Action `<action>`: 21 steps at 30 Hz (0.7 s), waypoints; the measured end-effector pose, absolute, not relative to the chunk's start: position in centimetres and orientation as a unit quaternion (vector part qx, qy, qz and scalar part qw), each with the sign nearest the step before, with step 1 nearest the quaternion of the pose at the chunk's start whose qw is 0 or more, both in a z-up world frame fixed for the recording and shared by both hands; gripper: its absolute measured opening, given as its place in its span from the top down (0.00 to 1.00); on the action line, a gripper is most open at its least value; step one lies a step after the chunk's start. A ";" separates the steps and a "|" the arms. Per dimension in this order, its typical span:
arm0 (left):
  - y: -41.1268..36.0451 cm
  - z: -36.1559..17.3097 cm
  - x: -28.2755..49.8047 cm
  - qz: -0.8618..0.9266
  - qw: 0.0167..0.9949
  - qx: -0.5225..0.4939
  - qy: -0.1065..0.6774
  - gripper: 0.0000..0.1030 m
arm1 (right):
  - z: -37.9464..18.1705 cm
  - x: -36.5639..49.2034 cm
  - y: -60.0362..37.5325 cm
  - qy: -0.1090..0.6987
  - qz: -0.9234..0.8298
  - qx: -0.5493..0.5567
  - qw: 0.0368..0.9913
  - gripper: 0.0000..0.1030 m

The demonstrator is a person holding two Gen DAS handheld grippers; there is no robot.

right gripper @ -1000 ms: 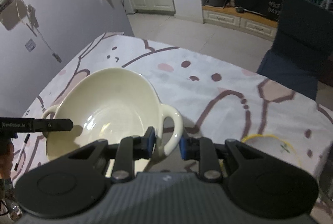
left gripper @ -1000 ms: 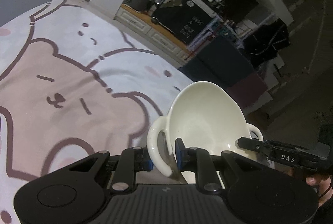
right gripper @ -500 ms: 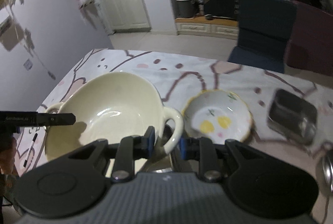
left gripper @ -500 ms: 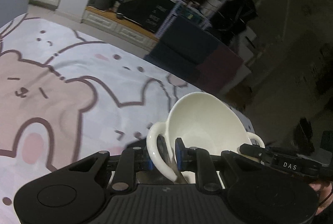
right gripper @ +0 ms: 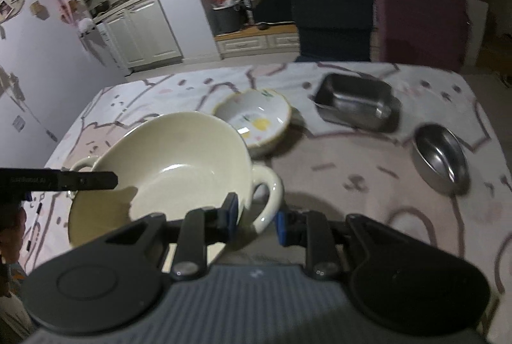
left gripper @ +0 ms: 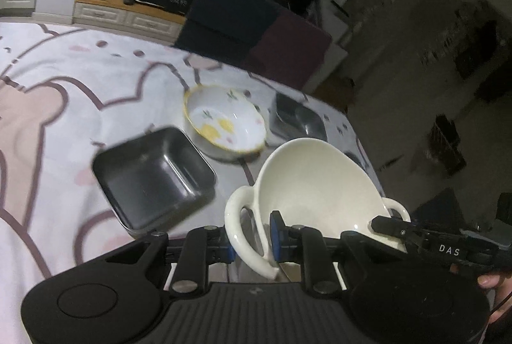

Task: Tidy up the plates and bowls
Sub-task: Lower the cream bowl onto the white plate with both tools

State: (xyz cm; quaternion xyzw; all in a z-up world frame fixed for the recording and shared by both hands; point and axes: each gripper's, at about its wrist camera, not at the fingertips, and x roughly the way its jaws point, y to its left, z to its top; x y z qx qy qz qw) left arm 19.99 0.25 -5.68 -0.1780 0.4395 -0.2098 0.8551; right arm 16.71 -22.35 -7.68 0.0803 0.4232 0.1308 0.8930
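Your left gripper (left gripper: pixel 250 240) was clamped on the left loop handle of the cream two-handled bowl (left gripper: pixel 316 184), one blue pad outside the loop and the other against the bowl's wall inside it. Your right gripper (right gripper: pixel 256 220) was closed the same way on the opposite handle, its left pad pressing the bowl's outer wall and its right pad on the outside of the loop. So the bowl hung between the two grippers, lifted clear of the table and tilted, its empty inside facing the cameras. In the left wrist view the right gripper's black finger showed at the far handle, with a bit of your hand (left gripper: pixel 492 281) below it at the frame edge. In the right wrist view the left gripper's finger crossed the bowl's rim and threw a shadow inside. Beyond the bowl, on the bear-print tablecloth (right gripper: pixel 368 184), stood a white bowl with a yellow rim and a painted yellow motif (right gripper: pixel 254 118), just beside the cream one in the picture. To its right sat a rectangular steel container (right gripper: pixel 356 105), and nearer you a round steel bowl (right gripper: pixel 440 158). The left wrist view also showed a dark square steel tray (left gripper: pixel 153 177) left of the raised bowl. Two chairs, one dark blue (right gripper: pixel 332 20) and one maroon (right gripper: pixel 419 24), stood at the table's far edge.
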 end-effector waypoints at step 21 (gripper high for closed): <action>-3.7 -11.5 20.0 -0.204 0.836 -0.106 0.498 0.74 | -13.6 13.5 -24.8 0.483 0.103 0.078 0.866 0.71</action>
